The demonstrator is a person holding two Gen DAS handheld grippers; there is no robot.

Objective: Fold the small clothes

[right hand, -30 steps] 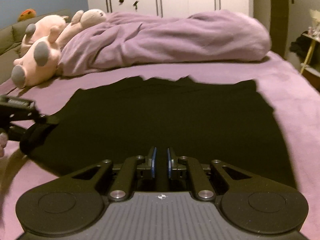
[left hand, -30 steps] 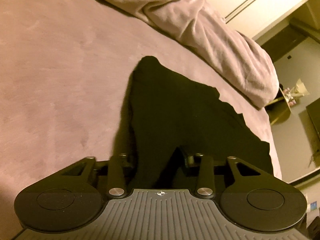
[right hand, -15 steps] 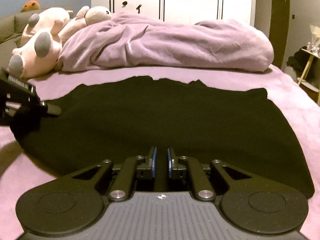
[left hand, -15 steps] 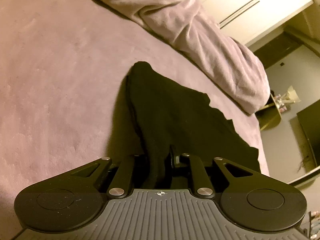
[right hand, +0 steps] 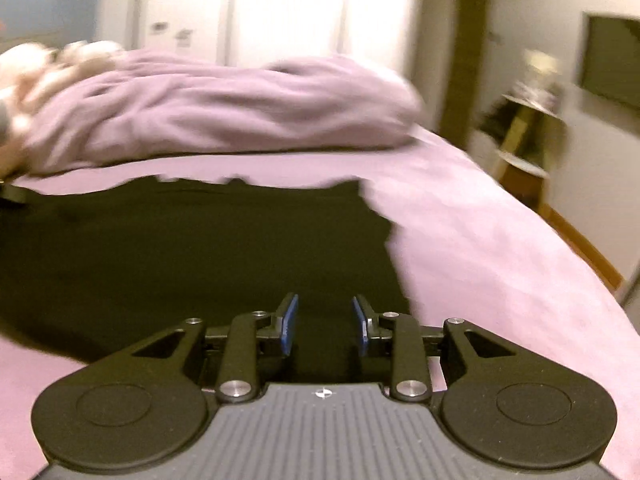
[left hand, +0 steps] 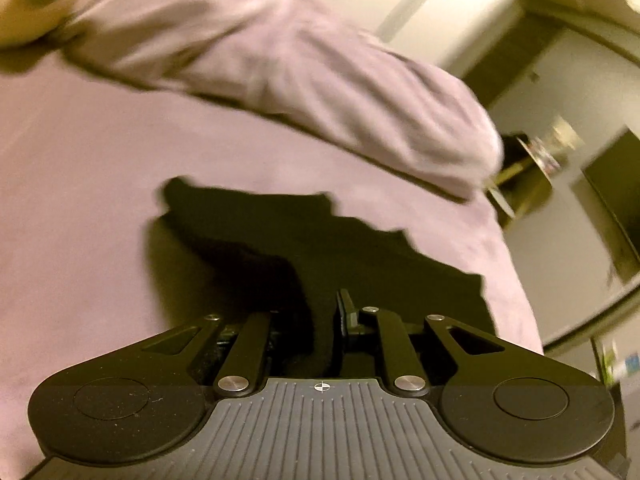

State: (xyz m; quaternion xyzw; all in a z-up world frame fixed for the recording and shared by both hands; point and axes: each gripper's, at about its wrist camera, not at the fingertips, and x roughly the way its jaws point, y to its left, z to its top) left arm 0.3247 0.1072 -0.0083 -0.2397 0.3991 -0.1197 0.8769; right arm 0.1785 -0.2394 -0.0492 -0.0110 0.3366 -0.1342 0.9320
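Note:
A black garment (left hand: 320, 240) lies spread on the purple bed cover (left hand: 80, 200). My left gripper (left hand: 325, 314) is shut on a bunched edge of it, and a fold of the cloth rises off the bed up into the jaws. The cloth hides the left finger. In the right wrist view the same black garment (right hand: 180, 248) stretches away to the left. My right gripper (right hand: 325, 314) is over its near right corner. Its jaws are opening and the blue pads (right hand: 289, 320) stand apart. Black cloth lies between and under them, and neither pad presses on it.
A crumpled purple duvet (right hand: 220, 108) runs across the far side of the bed, with plush toys (right hand: 40, 68) at its left end. White wardrobe doors (right hand: 280, 8) stand behind. The bed's right edge drops toward a small shelf stand (right hand: 528, 128) and a dark wall screen (right hand: 612, 64).
My left gripper closed on the garment's edge and rose, pulling a fold up with it. My right gripper's jaws have parted from shut, and its view has swung to the right.

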